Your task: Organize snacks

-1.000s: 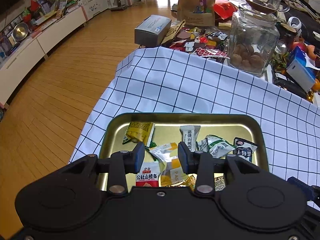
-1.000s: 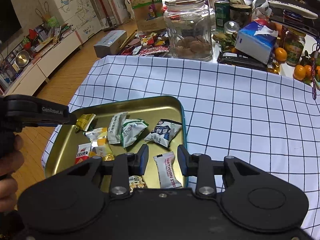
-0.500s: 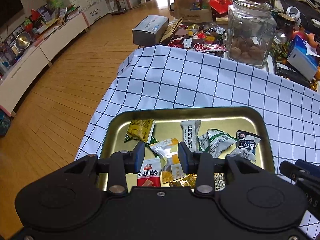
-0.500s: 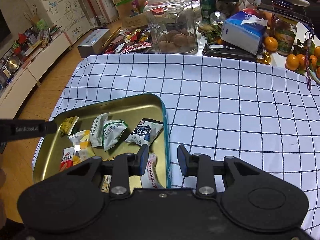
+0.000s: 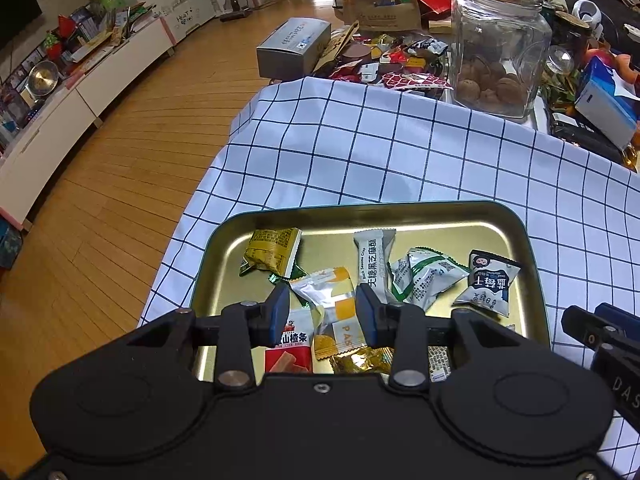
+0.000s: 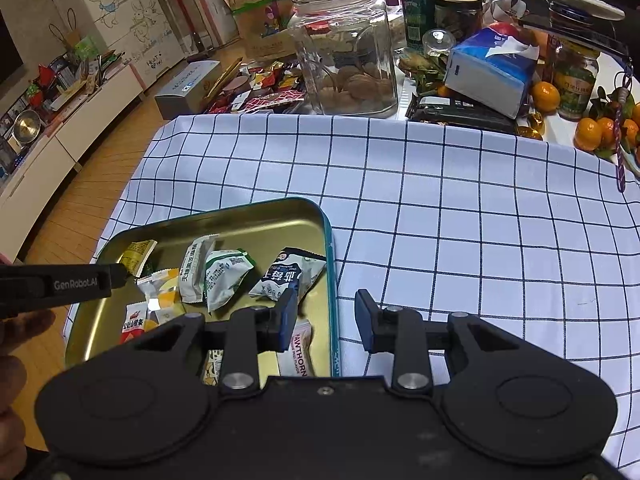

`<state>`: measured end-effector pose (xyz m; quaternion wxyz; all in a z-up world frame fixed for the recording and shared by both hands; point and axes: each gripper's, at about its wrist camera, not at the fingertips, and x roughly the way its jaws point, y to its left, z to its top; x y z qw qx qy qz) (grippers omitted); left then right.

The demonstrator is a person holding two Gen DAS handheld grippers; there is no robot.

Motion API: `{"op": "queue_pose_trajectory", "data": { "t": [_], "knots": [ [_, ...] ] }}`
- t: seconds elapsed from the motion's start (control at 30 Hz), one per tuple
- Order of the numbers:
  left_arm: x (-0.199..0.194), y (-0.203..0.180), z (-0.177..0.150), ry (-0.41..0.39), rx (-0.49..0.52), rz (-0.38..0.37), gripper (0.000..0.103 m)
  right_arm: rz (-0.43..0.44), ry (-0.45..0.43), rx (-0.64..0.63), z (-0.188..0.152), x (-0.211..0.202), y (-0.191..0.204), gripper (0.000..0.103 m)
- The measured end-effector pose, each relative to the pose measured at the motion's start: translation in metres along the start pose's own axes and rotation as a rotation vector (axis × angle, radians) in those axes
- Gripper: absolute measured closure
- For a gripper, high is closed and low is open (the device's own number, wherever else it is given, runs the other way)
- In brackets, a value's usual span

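A gold metal tray (image 5: pixel 360 216) (image 6: pixel 224 220) sits on the checked cloth and holds several wrapped snacks: a yellow packet (image 5: pixel 272 250), a grey sesame bar (image 5: pixel 374 260), a green-white packet (image 5: pixel 424 278) and a dark-label packet (image 5: pixel 490 282) (image 6: pixel 286 278). My left gripper (image 5: pixel 322 308) is open and empty above the tray's near side, over a silver-orange packet (image 5: pixel 332 296). My right gripper (image 6: pixel 326 318) is open and empty above the tray's right rim; its body shows in the left wrist view (image 5: pixel 600 336).
A blue-and-white checked cloth (image 6: pixel 460 220) covers the table. Behind it stand a glass jar of walnuts (image 6: pixel 346 52), a tissue pack (image 6: pixel 490 68), a grey box (image 5: pixel 294 46), loose snack wrappers (image 5: pixel 400 66), cans and oranges (image 6: pixel 546 96). The table's left edge drops to a wooden floor (image 5: pixel 100 200).
Both grippers have pulled back and risen a little. The right gripper has shifted right, from over the tray to over its right rim. Both stay open and empty.
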<state>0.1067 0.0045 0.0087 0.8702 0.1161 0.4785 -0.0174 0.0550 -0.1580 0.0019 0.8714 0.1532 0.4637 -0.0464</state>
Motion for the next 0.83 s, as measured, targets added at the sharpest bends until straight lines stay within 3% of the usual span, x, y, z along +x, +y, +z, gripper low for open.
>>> {"op": "queue_pose_trajectory", "data": {
  "t": [0.83],
  "knots": [
    [0.0011,-0.0009,0.0003,0.016,0.007,-0.014,0.056,-0.017,0.026,-0.013,-0.0042,0.0077,-0.0018,0.069]
  ]
}}
